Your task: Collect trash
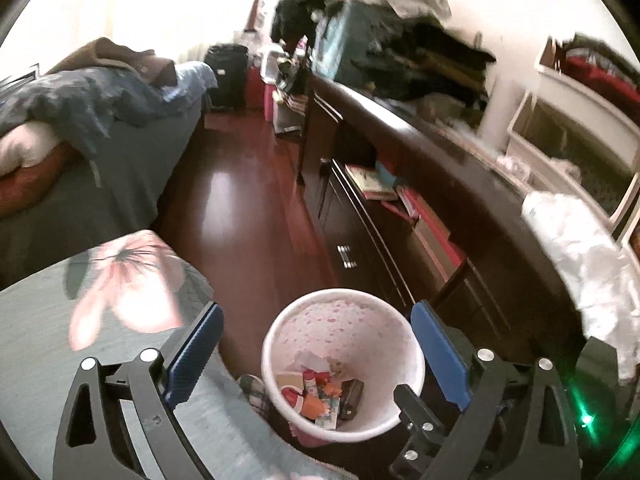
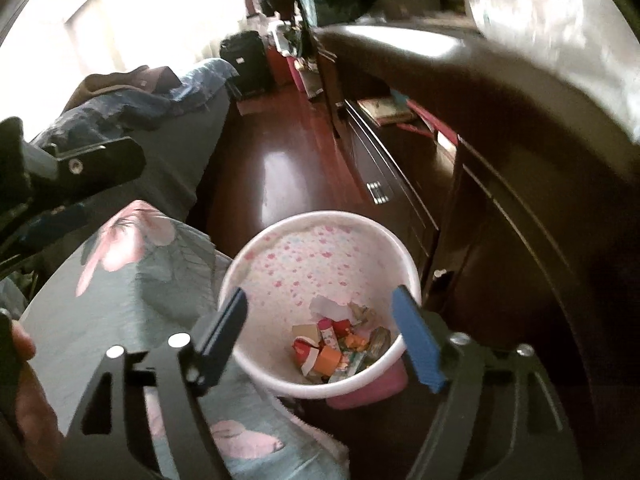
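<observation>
A white round waste bin [image 1: 344, 364] with a pink-speckled inner wall stands on the dark red glossy wooden floor [image 1: 240, 208], in the narrow strip between the bed edge and the front of the long dark wooden dresser [image 1: 400, 216]. At its bottom lies a heap of small crumpled wrappers and cartons [image 1: 320, 392] in orange, red, white and black.

The left tongs [image 1: 316, 354] hang above the bin, tilted downward, their blue-padded fingers [image 1: 438, 354] spread wide with one on each side of the bin's rim in the left wrist view; nothing is between the pads. The right tongs [image 2: 320, 334] also hang over the bin with the fingers [image 2: 418, 340] spread apart and nothing pinched; the bin [image 2: 320, 304] and the trash heap [image 2: 340, 348] show in the gap between them.

At the left edge of the right wrist view part of the left tool's black frame is visible, and a hand [image 2: 24, 392] at the lower left edge.

Beside the bin, a grey bedspread with large pink flowers [image 1: 120, 288] covers the near corner of the bed [image 1: 120, 176]. Further along the bed lie a rumpled blue quilt [image 1: 80, 100] and a brown garment [image 1: 116, 56].

On the dresser top near its near end rests a crinkled white plastic bag [image 1: 580, 264]; a pile of dark clothes [image 1: 400, 40] sits at the far end. A black suitcase [image 1: 226, 74] stands on the floor at the far end of the room.
</observation>
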The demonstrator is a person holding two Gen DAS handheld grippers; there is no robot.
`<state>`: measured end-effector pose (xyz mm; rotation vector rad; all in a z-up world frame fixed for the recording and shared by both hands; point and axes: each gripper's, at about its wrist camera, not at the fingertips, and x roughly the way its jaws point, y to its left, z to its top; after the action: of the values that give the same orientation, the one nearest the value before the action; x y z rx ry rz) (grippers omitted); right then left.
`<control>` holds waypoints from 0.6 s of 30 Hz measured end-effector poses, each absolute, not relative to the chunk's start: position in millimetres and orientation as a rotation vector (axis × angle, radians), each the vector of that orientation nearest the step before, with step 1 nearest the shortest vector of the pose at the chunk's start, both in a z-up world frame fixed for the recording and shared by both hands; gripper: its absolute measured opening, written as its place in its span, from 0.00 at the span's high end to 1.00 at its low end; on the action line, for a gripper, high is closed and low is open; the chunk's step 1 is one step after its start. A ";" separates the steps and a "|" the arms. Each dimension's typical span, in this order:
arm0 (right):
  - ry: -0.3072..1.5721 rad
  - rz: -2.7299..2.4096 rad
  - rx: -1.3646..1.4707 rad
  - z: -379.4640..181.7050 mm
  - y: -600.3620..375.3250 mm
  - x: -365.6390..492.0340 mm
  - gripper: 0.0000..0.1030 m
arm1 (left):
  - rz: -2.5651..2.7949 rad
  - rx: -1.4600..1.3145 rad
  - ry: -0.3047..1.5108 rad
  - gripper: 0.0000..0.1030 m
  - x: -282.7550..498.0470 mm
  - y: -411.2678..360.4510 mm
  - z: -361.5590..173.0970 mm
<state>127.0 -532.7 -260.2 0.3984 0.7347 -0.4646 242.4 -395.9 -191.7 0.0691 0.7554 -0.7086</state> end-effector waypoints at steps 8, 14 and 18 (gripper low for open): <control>0.699 -0.366 0.292 -225.0 -456.5 120.0 0.08 | -0.603 0.004 0.644 0.04 213.5 -308.2 -151.7; 0.672 -0.264 0.226 -200.7 -395.1 111.5 0.04 | -0.495 -0.067 0.592 0.04 189.3 -232.0 -129.2; 0.659 -0.191 0.191 -180.9 -356.8 104.8 0.04 | -0.392 -0.095 0.546 0.04 168.3 -174.6 -114.4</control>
<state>104.8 -356.8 -180.9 0.1912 0.6591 -0.1910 168.3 -174.6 -114.4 -0.0945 0.5460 -0.3922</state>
